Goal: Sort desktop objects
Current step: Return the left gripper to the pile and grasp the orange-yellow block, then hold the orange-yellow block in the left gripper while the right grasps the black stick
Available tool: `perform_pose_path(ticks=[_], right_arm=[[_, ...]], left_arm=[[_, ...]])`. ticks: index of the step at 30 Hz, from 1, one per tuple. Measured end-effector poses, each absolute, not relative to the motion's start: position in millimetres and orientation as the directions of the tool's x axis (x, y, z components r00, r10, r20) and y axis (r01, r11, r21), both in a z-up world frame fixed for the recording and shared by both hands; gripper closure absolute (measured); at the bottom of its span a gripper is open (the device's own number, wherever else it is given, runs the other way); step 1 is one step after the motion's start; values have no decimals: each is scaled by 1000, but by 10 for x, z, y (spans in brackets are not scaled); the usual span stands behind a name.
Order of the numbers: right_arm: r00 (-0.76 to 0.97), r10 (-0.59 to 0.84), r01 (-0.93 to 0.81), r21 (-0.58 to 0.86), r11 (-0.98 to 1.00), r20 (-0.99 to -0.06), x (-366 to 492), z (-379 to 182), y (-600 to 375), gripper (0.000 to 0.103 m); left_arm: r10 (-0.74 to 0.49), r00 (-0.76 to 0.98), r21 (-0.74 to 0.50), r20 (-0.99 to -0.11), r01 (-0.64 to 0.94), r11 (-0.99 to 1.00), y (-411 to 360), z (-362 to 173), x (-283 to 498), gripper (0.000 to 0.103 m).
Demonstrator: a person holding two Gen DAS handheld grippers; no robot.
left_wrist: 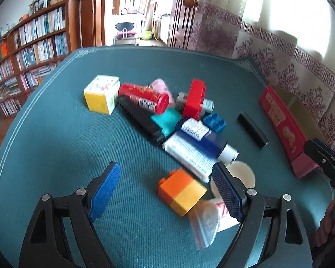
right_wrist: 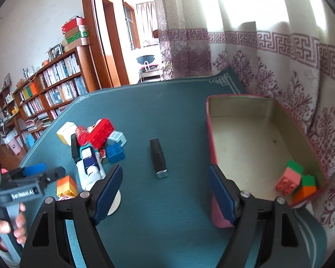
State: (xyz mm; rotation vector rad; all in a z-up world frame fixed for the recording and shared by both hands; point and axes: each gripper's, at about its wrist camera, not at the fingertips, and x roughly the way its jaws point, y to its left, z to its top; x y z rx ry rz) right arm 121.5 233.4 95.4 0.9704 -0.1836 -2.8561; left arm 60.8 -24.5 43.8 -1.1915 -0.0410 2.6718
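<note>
A heap of objects lies on the green table mat: a yellow-white box, a red can, a red brick, a blue brick, a black comb, a blue-white bottle. My left gripper is open, just above and around an orange-yellow brick. My right gripper is open and empty, beside the red box, which holds several bricks. A black stick lies ahead of it.
A clear plastic bag and a white round lid lie by the left gripper's right finger. A patterned curtain hangs behind the box. Bookshelves stand to the left beyond the table.
</note>
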Motion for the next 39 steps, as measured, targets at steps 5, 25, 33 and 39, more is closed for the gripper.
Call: perform_pose_path(ticks=[5,25,33,39], right_arm=[[-760,-173,90,163,-983,-626,1174,831,2238,21],[-732,-194,125,151,-980,-653,1139,754,2108,21],[-705,-258,179,186,-966,-660,1034,771,2038,21],[-705,-231,159,168,-973,-671,815,796,2066,21]], left_arm=[[243,-604,-153,-759,-196,-968,-243,321,605,16],[100,-567,-61,-817,-87,-994,-555,153,479,16],[58,-594,-35,-802,-50,-998,-552,119,506,49],[129,-611,-108,-781,-71,-992,-638,126,553,50]])
